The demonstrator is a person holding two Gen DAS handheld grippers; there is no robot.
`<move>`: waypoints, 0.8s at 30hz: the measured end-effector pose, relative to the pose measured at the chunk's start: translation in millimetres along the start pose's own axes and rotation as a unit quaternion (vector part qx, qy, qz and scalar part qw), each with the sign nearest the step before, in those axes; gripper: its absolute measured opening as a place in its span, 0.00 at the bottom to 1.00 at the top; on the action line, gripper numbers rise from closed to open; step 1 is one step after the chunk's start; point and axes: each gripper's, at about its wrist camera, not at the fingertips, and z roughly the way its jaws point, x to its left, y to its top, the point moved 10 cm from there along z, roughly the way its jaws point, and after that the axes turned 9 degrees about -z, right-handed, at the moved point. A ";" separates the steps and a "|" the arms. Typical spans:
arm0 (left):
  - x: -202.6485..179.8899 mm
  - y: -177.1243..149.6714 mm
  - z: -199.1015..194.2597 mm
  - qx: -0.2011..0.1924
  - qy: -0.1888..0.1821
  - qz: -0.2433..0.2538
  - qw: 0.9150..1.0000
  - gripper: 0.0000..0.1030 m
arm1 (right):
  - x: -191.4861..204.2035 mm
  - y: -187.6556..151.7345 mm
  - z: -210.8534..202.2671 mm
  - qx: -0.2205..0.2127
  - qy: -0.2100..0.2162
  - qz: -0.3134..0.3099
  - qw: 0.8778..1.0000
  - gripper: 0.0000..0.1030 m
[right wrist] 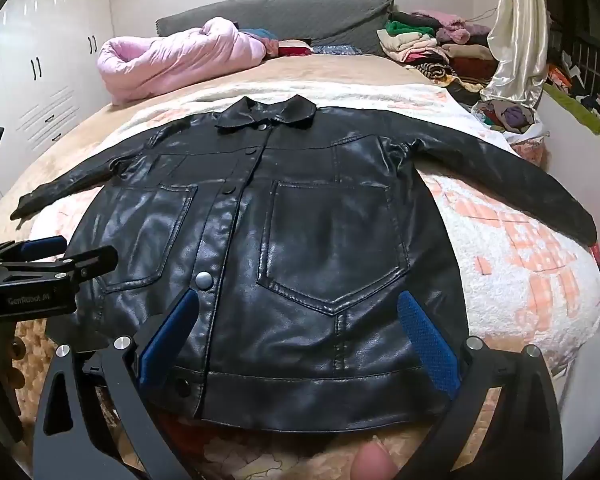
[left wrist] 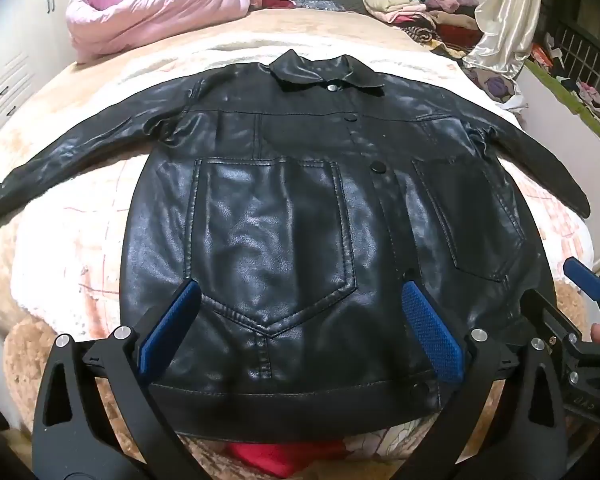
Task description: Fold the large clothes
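Note:
A black leather jacket (left wrist: 292, 216) lies flat and face up on the bed, buttoned, collar at the far end, both sleeves spread out to the sides. It also shows in the right wrist view (right wrist: 300, 232). My left gripper (left wrist: 300, 312) is open and empty, hovering over the jacket's lower left front near the hem. My right gripper (right wrist: 300, 328) is open and empty over the lower right front. The right gripper shows at the right edge of the left wrist view (left wrist: 580, 280); the left gripper shows at the left edge of the right wrist view (right wrist: 60, 256).
The bed has a white and pink fleece blanket (right wrist: 520, 264) over a tan cover. A pink quilt (right wrist: 172, 56) lies at the far left. Piles of clothes (right wrist: 432, 48) sit at the far right by a cream curtain (right wrist: 516, 32). White wardrobes (right wrist: 40, 72) stand at left.

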 end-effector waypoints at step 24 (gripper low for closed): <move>-0.4 -0.3 0.8 0.002 -0.004 -0.003 1.000 0.91 | -0.8 4.1 -5.6 -0.007 0.005 0.012 1.000 0.96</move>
